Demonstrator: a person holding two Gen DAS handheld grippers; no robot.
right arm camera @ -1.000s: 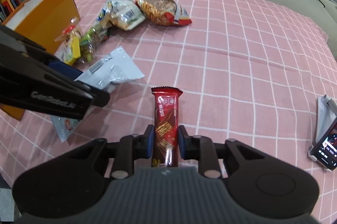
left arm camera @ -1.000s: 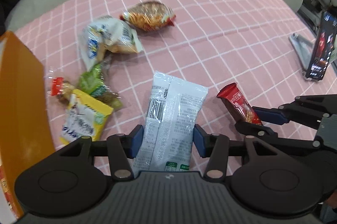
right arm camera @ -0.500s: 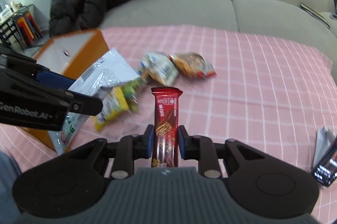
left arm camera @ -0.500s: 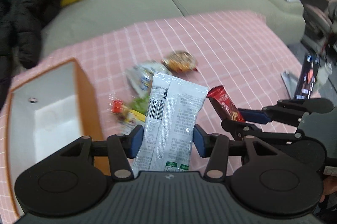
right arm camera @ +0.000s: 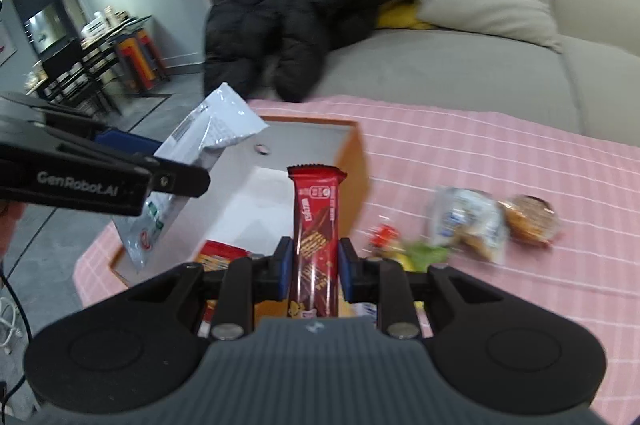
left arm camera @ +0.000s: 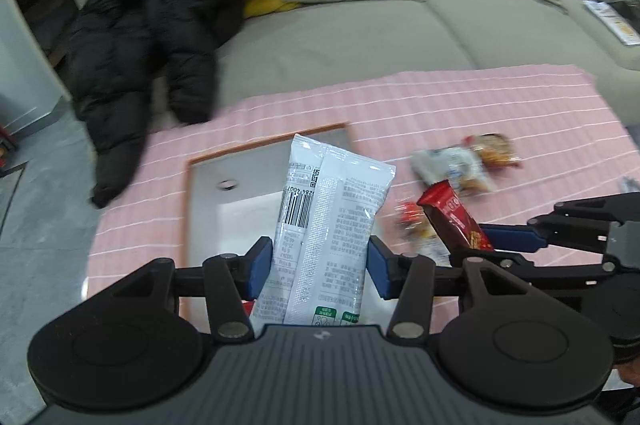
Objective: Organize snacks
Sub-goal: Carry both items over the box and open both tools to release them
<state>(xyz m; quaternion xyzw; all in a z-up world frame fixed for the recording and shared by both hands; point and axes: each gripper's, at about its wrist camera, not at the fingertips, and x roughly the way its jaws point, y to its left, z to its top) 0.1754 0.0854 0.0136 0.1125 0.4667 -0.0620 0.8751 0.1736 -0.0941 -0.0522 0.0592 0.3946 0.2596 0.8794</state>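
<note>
My left gripper (left arm camera: 318,267) is shut on a white snack pouch (left arm camera: 332,225) with a barcode, held above the orange box (left arm camera: 192,193) with its white inside. My right gripper (right arm camera: 313,265) is shut on a red chocolate bar (right arm camera: 314,225), also over the orange box (right arm camera: 354,161). In the left wrist view the red bar (left arm camera: 452,219) and the right gripper (left arm camera: 508,239) show at the right. The white pouch (right arm camera: 204,145) and left gripper (right arm camera: 120,161) appear at the left of the right wrist view. A red packet (right arm camera: 218,255) lies inside the box.
Several loose snacks lie on the pink checked cloth (right arm camera: 500,161): a white bag (right arm camera: 466,221), an orange-brown bag (right arm camera: 530,215), small green and red packets (right arm camera: 404,245). A beige sofa (left arm camera: 360,37) with a black jacket (left arm camera: 160,25) stands behind. Grey floor lies to the left.
Both grippers have risen off the cloth with their snacks and swung left, from beside the loose snacks to above the open orange box. The sofa and jacket have come into view.
</note>
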